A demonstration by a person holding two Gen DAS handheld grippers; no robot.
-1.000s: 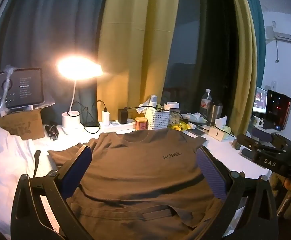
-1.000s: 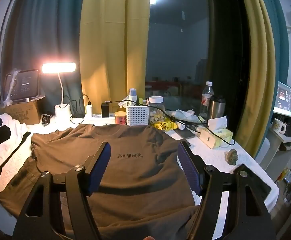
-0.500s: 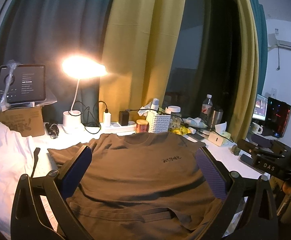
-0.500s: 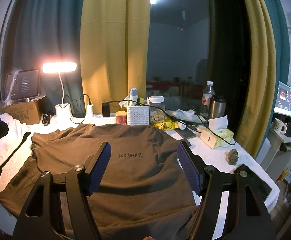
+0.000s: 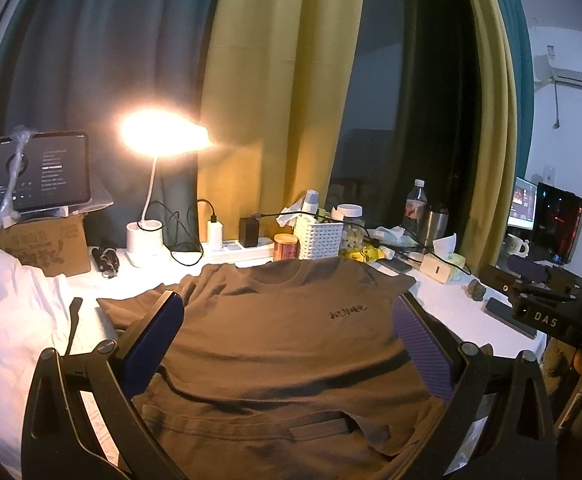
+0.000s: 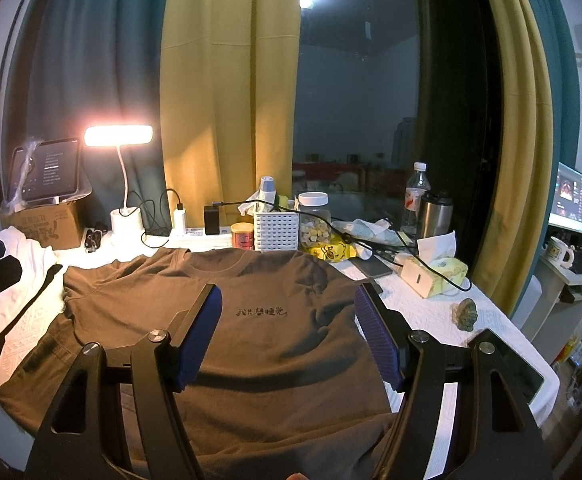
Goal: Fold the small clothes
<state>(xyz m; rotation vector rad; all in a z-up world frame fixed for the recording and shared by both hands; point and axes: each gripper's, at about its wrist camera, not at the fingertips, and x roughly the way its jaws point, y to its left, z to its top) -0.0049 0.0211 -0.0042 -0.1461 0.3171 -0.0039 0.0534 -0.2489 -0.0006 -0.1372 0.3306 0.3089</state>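
A brown T-shirt point(image 6: 275, 320) lay spread front-up on the white tabletop point(image 6: 443, 320), collar toward twelve o'clock and small dark lettering on the chest. The right gripper point(image 6: 287, 316) hovered over its lower half, fingers point(image 6: 199, 336) released and wide apart, grasping nothing. The left gripper point(image 5: 287, 320) hung likewise above the shirt, its fingers point(image 5: 151, 340) spread and empty. At ten o'clock a lit desk lamp point(image 6: 121, 148) stood beside a tablet point(image 6: 47, 172) on a cardboard box point(image 6: 43, 224). A white basket point(image 6: 275, 230) sat at twelve o'clock, a tissue box point(image 6: 435, 276) at two o'clock.
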